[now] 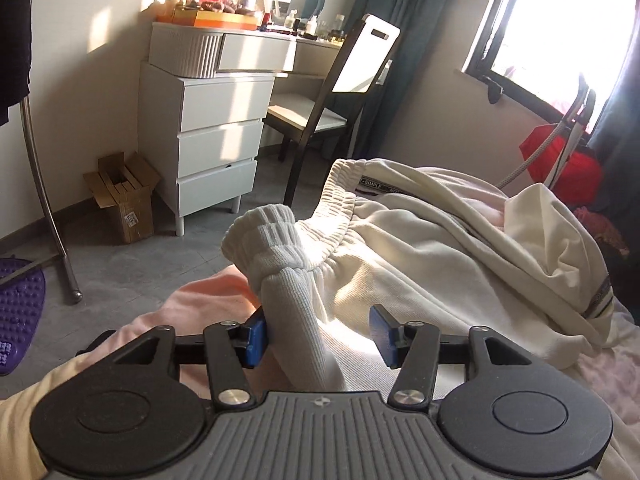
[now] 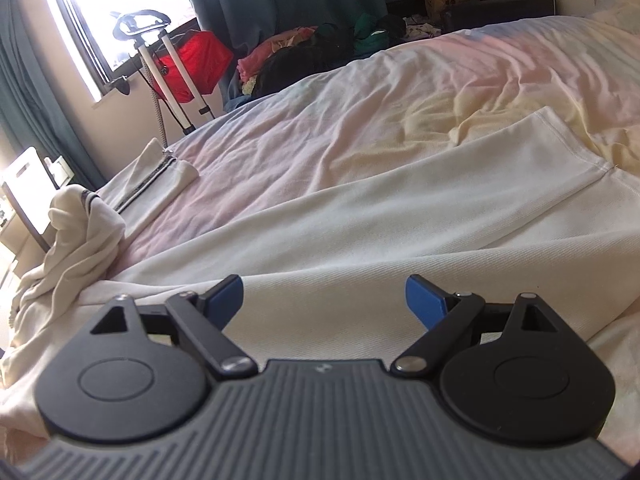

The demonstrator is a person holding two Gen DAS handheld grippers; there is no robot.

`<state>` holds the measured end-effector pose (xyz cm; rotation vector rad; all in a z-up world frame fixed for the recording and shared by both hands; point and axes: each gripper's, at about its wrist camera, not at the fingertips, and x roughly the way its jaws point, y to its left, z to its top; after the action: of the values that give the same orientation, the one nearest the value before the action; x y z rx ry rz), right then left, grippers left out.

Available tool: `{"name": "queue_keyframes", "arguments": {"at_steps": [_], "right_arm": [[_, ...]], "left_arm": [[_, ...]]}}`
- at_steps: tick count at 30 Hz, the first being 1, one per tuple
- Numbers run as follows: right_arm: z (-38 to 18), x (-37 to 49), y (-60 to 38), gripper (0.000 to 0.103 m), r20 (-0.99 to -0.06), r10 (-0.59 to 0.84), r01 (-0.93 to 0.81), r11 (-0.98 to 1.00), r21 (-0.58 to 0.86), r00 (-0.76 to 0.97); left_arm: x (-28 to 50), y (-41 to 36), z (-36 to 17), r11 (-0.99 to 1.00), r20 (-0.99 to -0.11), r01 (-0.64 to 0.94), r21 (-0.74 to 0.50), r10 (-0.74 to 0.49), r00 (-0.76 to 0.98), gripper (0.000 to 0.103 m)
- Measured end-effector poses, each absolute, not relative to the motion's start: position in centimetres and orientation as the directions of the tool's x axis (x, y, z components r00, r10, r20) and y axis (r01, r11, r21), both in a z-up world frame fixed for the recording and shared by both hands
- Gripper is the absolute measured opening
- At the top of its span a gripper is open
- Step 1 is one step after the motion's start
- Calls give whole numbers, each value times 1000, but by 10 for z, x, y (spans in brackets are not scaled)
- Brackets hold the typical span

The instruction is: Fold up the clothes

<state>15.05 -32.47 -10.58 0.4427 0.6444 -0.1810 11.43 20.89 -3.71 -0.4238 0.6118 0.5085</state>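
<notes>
cream trousers on bed; ribbed cuff stands up between left tongs, touching one pad, ungripped; right tongs wide, empty, over leg

The left gripper points downward with its jaws parted, one blue pad touching cloth. The right gripper points downward, jaws spread wide, holding nothing.

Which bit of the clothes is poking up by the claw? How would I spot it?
Look at the bed with the pinkish sheet, where cream trousers lie crumpled. At their near end, one ribbed ankle cuff stands up between the left claw pads. It is the only upright, ribbed tube; the rest lies flat.
</notes>
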Motion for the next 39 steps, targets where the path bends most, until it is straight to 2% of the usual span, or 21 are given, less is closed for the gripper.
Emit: {"name": "queue_keyframes", "arguments": {"at_steps": [1,3,6,11,15,19,29,39], "right_arm": [[-104,149,-324,90,-608,-26,292,893,342,793],[-100,146,-322,90,-593,-20,278,895,348,805],[-94,140,-319,90,-566,-5,252,899,359,825],[-78,127,-305,90,-464,16,161,927,339,886],[-69,117,-295,90,-377,42,90,941,327,925],[-68,118,-287,90,-355,67,56,944,325,932],[-70,120,-279,90,-364,71,49,949,311,929],[-69,115,-279,90,-352,68,49,948,313,934]], "left_arm": [[112,202,-31,802,-617,-559,-210,335,712,80],[106,178,-17,840,-555,-511,-180,342,758,87],[104,138,-5,907,-475,-400,-132,297,829,91],[106,70,-11,954,-449,-185,-235,62,891,93],[103,18,-30,985,-414,-31,-168,-42,909,93],[102,-17,-48,990,-408,87,-111,-125,904,95],[110,-16,-63,984,-453,69,-167,-139,881,98],[95,-22,-58,992,-413,90,-90,-119,903,102]]}}
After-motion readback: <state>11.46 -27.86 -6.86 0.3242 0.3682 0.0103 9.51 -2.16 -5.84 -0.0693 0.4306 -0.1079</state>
